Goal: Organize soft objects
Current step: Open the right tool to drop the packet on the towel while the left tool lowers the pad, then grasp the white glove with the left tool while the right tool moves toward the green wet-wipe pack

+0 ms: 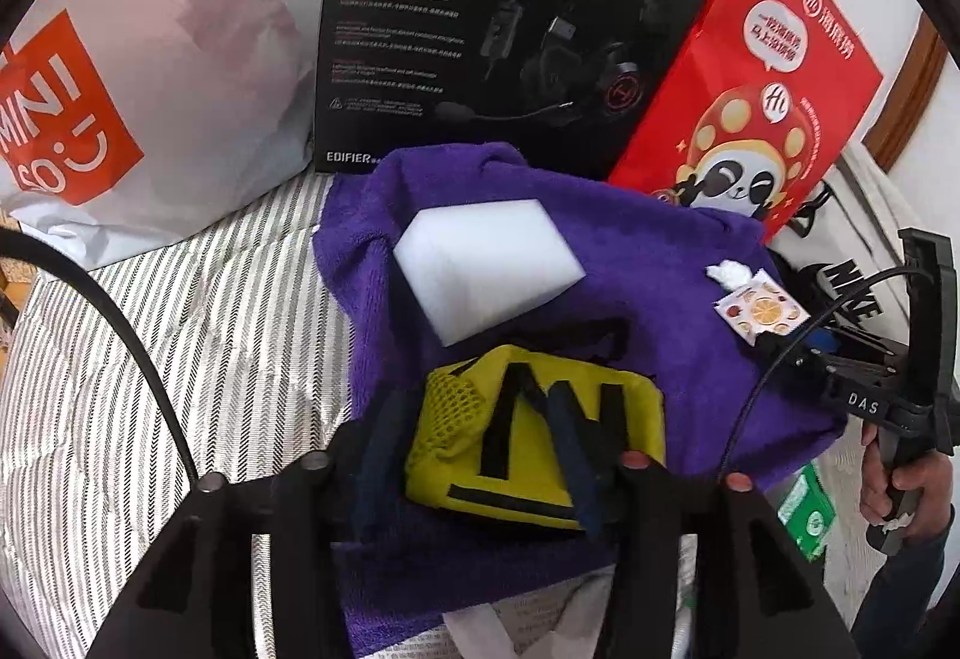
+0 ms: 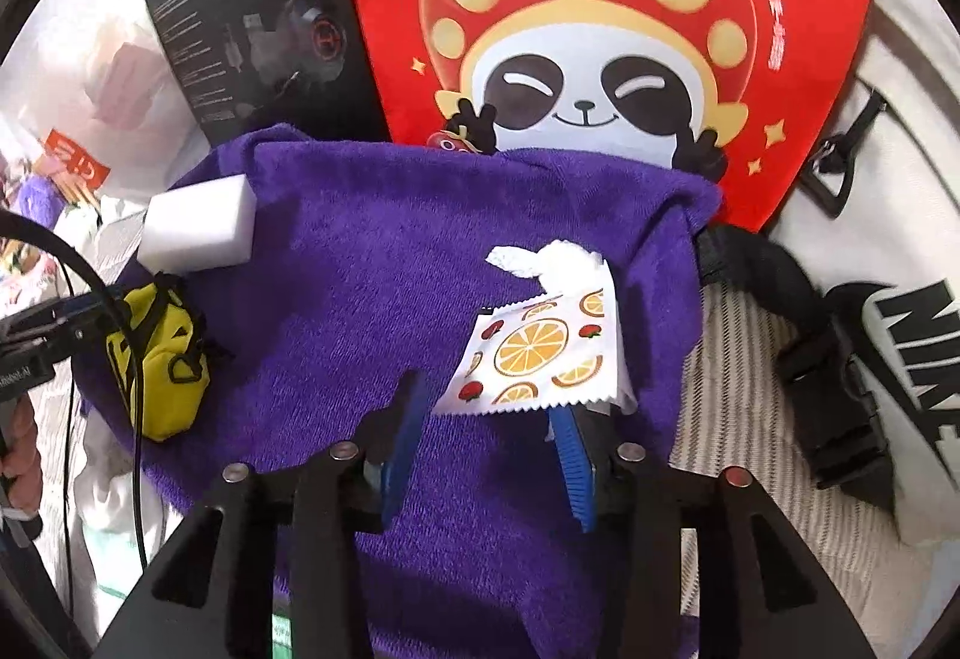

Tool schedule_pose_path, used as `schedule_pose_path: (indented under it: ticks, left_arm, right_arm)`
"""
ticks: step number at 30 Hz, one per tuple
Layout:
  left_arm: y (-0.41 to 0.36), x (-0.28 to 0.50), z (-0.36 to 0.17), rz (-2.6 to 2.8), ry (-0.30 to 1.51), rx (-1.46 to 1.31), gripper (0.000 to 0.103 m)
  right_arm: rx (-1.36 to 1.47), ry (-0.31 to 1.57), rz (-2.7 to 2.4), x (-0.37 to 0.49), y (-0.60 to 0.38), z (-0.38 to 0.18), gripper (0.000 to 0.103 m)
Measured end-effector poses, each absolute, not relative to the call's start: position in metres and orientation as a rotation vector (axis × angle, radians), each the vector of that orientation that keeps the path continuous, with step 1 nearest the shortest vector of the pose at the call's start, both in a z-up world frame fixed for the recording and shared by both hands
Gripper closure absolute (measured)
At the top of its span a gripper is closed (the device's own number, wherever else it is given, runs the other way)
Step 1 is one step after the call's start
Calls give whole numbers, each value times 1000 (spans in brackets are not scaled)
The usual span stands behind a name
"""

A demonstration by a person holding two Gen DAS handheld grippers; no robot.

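Observation:
A purple towel (image 1: 660, 269) (image 2: 372, 251) lies spread over striped bedding. On it rest a white foam block (image 1: 486, 269) (image 2: 198, 233), a small yellow pouch with black straps (image 1: 540, 491) (image 2: 162, 359) and an orange-print sachet with a white knotted cloth (image 1: 762, 308) (image 2: 540, 353). My left gripper (image 1: 468, 401) stands open, its fingers straddling the yellow pouch, which lies on the towel. My right gripper (image 2: 486, 398) is open too, with the sachet's lower edge lying loose between its blue fingertips. Each gripper shows at the edge of the other's view.
Behind the towel stand a black headset box (image 1: 480, 29), a red panda-print paper bag (image 1: 750, 89) (image 2: 600, 29) and a white plastic bag (image 1: 120, 89). A white Nike bag with black strap buckles (image 2: 900, 299) lies right. Striped bedding (image 1: 180, 359) spreads left.

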State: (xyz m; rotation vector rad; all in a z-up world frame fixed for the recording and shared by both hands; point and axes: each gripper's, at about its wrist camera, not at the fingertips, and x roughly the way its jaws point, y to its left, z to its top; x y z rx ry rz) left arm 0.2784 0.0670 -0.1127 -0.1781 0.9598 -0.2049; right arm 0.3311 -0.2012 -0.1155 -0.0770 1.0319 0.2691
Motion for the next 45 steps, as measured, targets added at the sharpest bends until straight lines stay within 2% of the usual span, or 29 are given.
schedule_pose_path:
  ticks: [3, 5, 7, 19, 23, 25, 35, 37, 39, 40, 41, 43, 44, 45]
  left_arm:
    - [67, 276, -108, -209, 953, -174, 45]
    - [67, 274, -104, -214, 946, -172, 38]
    - [66, 273, -101, -207, 939, -162, 36]
    - [59, 254, -86, -253, 931, -172, 35]
    - [56, 230, -88, -274, 950, -173, 34]
    - [55, 217, -90, -268, 962, -154, 30]
    - [40, 177, -135, -269, 1092, -93, 26]
    - [32, 177, -140, -235, 1070, -73, 25]
    - [26, 178, -140, -229, 1054, -78, 27]
    - [25, 178, -141, -233, 1048, -87, 34]
    - [23, 177, -141, -217, 1033, -70, 55]
    - [17, 175, -140, -191, 1027, 3, 77]
    - [18, 173, -138, -205, 1029, -1, 85]
    - [22, 172, -137, -238, 1042, -41, 86]
  right_arm:
    - [-100, 1029, 268, 327, -200, -110, 48]
    - [-118, 1042, 265, 325, -200, -109, 48]
    - [-123, 1047, 255, 322, -201, -107, 48]
    - [-89, 1047, 211, 264, -219, -85, 43]
    - [-79, 1009, 194, 231, -219, -73, 33]
    - [-55, 989, 195, 216, -221, -68, 29]
    - [35, 941, 199, 127, -217, -67, 27]
    - [56, 939, 208, 115, -216, -70, 26]
    - [85, 948, 214, 106, -216, -75, 26]
    - [97, 953, 223, 102, -215, -77, 26]
    - [105, 958, 227, 98, -214, -79, 26]
    - [111, 963, 233, 94, -212, -80, 26]
    - [110, 963, 237, 92, -212, -81, 26]
    - [110, 961, 241, 90, -211, -81, 26]
